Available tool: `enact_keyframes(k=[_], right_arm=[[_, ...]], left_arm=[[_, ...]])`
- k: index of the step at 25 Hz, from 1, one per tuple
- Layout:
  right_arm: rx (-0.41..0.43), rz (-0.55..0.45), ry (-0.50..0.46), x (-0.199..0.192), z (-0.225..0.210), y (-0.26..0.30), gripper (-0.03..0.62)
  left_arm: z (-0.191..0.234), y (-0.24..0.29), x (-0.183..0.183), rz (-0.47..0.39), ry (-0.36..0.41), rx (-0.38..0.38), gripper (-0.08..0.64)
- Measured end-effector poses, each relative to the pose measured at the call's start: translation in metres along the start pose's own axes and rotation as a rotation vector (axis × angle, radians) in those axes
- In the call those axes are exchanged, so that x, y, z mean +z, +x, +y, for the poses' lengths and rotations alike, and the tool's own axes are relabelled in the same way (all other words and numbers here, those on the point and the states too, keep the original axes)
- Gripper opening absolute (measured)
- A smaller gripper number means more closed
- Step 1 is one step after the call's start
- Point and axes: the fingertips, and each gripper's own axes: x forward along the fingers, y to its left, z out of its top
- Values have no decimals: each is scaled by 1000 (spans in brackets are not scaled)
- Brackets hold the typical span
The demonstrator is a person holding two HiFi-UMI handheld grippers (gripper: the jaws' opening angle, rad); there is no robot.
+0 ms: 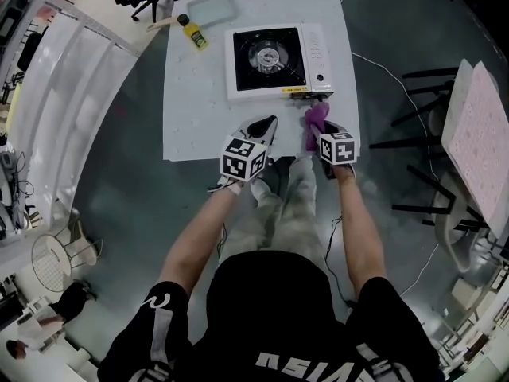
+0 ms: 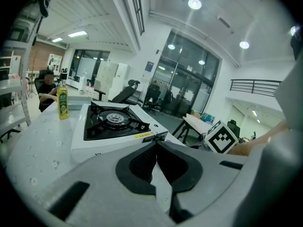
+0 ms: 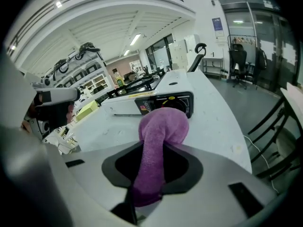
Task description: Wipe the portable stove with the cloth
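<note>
The white portable stove [image 1: 270,58] with its black burner stands at the far right of the white table [image 1: 191,110]. In the left gripper view the stove [image 2: 113,126] lies just ahead. In the right gripper view, the stove's front panel [image 3: 156,103] is close ahead. My right gripper [image 1: 318,132] is shut on a purple cloth [image 1: 316,118], held just in front of the stove's near right corner. The cloth [image 3: 161,131] bulges out past that gripper [image 3: 162,148]. My left gripper [image 1: 272,122] is shut and holds nothing, over the table's near edge. Its tips [image 2: 156,142] meet.
A yellow bottle [image 1: 193,32] and a grey tray [image 1: 211,8] sit at the table's far left side. A black-framed chair [image 1: 469,126] stands to the right, white shelving [image 1: 56,78] to the left. A cable [image 1: 398,82] runs over the floor.
</note>
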Motion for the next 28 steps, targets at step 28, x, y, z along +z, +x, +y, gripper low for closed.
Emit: enact_keyframes(k=[28], right_arm=[[-4, -228, 5, 118, 20, -81, 132]], left_arm=[[-7, -46, 106, -142, 52, 29, 9]])
